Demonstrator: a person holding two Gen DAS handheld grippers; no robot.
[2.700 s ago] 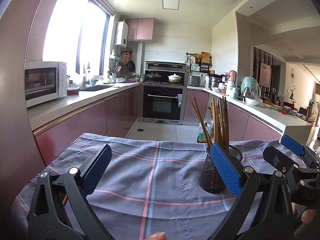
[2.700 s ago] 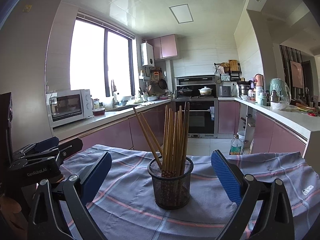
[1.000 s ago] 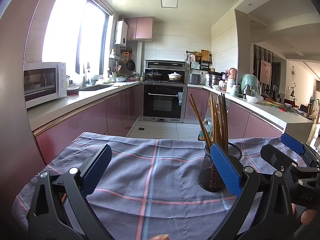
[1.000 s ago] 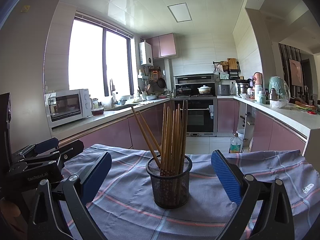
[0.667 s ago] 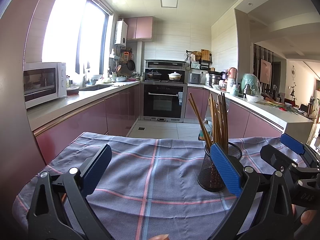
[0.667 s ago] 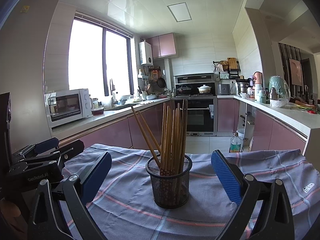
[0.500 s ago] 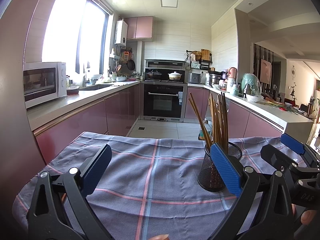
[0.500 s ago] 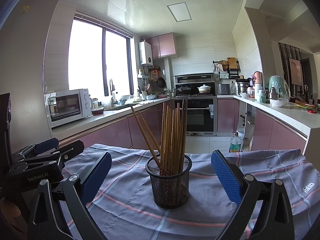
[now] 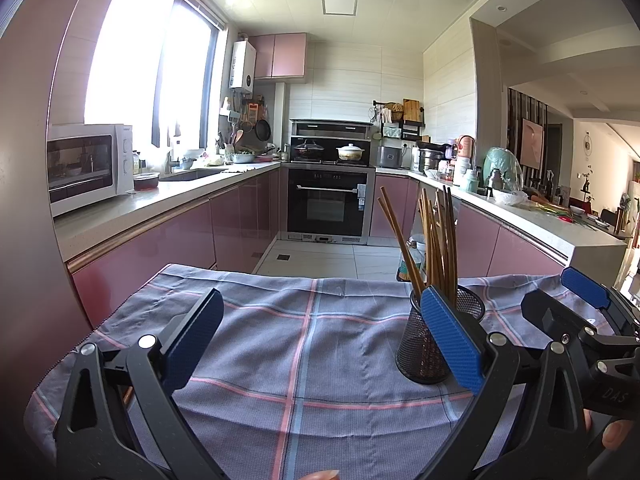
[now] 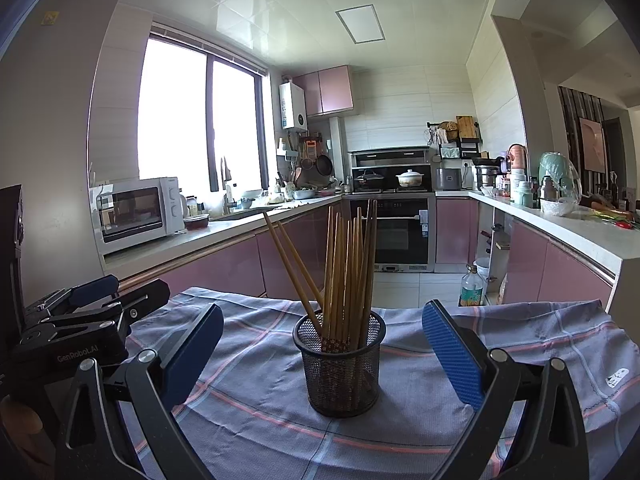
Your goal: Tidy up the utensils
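Note:
A black mesh holder (image 10: 339, 368) stands upright on the checked cloth, and several wooden chopsticks (image 10: 348, 272) stick up out of it. My right gripper (image 10: 322, 354) is open, and the holder sits straight ahead between its blue pads without touching them. In the left wrist view the same holder (image 9: 424, 350) stands to the right, partly hidden behind my right blue pad (image 9: 452, 344). My left gripper (image 9: 320, 344) is open over bare cloth with nothing between its fingers. The right gripper (image 9: 588, 300) shows at that view's right edge.
A grey-blue cloth with pink stripes (image 9: 312, 344) covers the table, whose far edge drops to a tiled kitchen floor. Pink cabinets and counters line both sides, with a microwave (image 9: 86, 166) at left and an oven (image 9: 328, 206) at the back. A fingertip (image 9: 614, 434) shows at lower right.
Both views have shifted only slightly since 2.7 s ago. The holder sits a touch lower and closer in the right wrist view. Both grippers have stayed open.

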